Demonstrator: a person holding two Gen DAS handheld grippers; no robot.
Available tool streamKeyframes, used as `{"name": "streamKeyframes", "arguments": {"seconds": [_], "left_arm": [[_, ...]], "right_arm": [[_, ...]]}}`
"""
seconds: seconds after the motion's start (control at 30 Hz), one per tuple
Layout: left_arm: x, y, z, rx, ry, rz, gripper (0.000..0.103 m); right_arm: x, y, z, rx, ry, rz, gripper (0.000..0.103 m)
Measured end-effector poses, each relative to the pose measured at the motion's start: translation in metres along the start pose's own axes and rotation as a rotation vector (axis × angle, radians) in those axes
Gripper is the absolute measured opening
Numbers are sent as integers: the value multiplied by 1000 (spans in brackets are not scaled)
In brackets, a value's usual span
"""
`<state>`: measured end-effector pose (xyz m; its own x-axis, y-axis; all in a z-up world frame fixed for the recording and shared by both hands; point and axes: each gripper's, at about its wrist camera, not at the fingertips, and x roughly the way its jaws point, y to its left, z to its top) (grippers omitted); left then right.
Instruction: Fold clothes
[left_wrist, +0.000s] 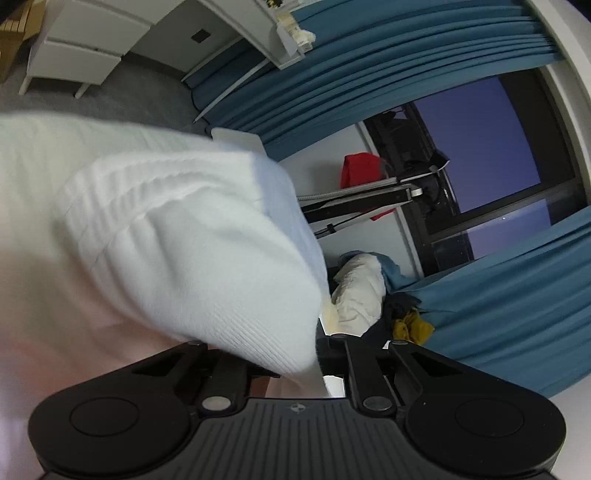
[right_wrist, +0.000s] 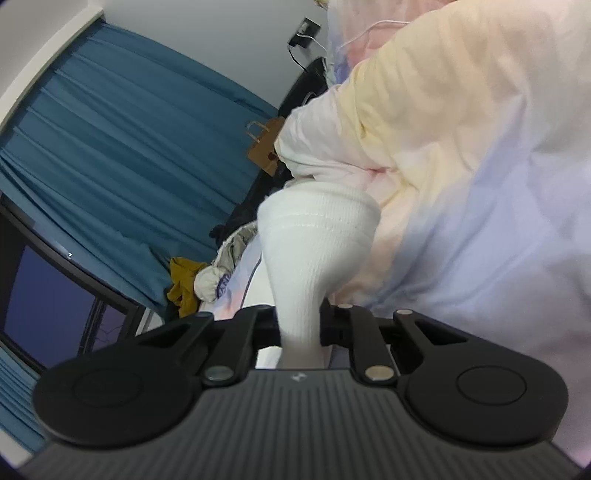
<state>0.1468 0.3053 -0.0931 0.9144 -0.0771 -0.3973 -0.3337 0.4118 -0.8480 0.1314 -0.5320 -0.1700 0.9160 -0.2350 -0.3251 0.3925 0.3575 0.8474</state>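
Left of the blue curtain (left_wrist: 388, 85), the left gripper (left_wrist: 295, 354) is seen clenched on a white ribbed cuff (left_wrist: 207, 251) of the pastel sweatshirt (right_wrist: 461, 166), which is held aloft. Right of that curtain, the right gripper (right_wrist: 299, 328) is clamped on the other cuff (right_wrist: 314, 240). Slippage is judged likely: only narrow ribbing is pinched, and the garment's hanging weight could pull it free.
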Motion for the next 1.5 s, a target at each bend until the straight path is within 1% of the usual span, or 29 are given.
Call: {"name": "streamKeyframes", "arguments": {"seconds": [0.07,0.2,0.33,0.4,0.5,0.57,0.63,0.67,0.7,0.73,0.77,0.83,0.9,0.93,0.97,1.0,1.03,1.07,1.13,1.17,1.23,1.33,1.43,1.5], "left_arm": [[-28,3,2,28,-3,11,13],[-83,18,5,24,10,31,13],[-156,53,3,15,32,52,13],[-182,74,-2,33,49,76,13],[-200,103,-11,103,114,113,14],[-201,117,-15,121,157,125,16],[-207,119,-18,149,160,117,18],[-210,119,-21,165,158,114,23],[-214,119,-23,181,156,111,26],[-219,118,-24,204,156,110,32],[-226,116,-26,235,158,114,39],[-243,111,-26,288,147,132,45],[-263,99,-28,357,68,191,50],[-271,91,-30,406,38,214,57],[-277,83,-33,453,29,224,60],[-282,75,-37,495,32,225,61],[-285,66,-42,538,36,220,61],[-283,53,-49,593,38,212,62],[-275,24,-64,709,41,197,62],[-271,9,-74,767,43,187,63],[-255,-18,-94,853,69,147,64],[-215,-60,-136,990,165,56,64],[-169,-90,-191,1150,272,-50,76],[-136,-102,-228,1266,359,-123,75]], "right_arm": [[-13,-1,3,26,24,-11,15],[-40,-5,8,76,70,-31,14],[-86,-14,8,121,103,-37,14],[-108,-23,8,161,125,-47,14],[-123,-35,5,188,163,-92,14],[-124,-42,3,218,174,-125,14],[-122,-47,-1,229,180,-166,15],[-120,-48,-2,216,190,-194,15],[-119,-49,-3,209,198,-213,15],[-117,-52,-4,208,207,-224,17],[-116,-55,-5,218,214,-234,18],[-118,-66,-7,288,225,-240,19],[-121,-73,-9,355,232,-262,25],[-123,-73,-10,361,236,-290,30],[-125,-71,-11,357,236,-313,34],[-127,-67,-13,342,234,-326,36],[-129,-64,-17,327,235,-334,45],[-130,-60,-20,311,235,-341,56],[-134,-53,-27,279,235,-356,68],[-136,-49,-30,263,236,-364,72],[-140,-42,-37,231,236,-379,73],[-145,-31,-47,184,237,-401,73],[-149,-29,-50,165,207,-408,74],[-150,-29,-48,148,178,-396,75]]}}
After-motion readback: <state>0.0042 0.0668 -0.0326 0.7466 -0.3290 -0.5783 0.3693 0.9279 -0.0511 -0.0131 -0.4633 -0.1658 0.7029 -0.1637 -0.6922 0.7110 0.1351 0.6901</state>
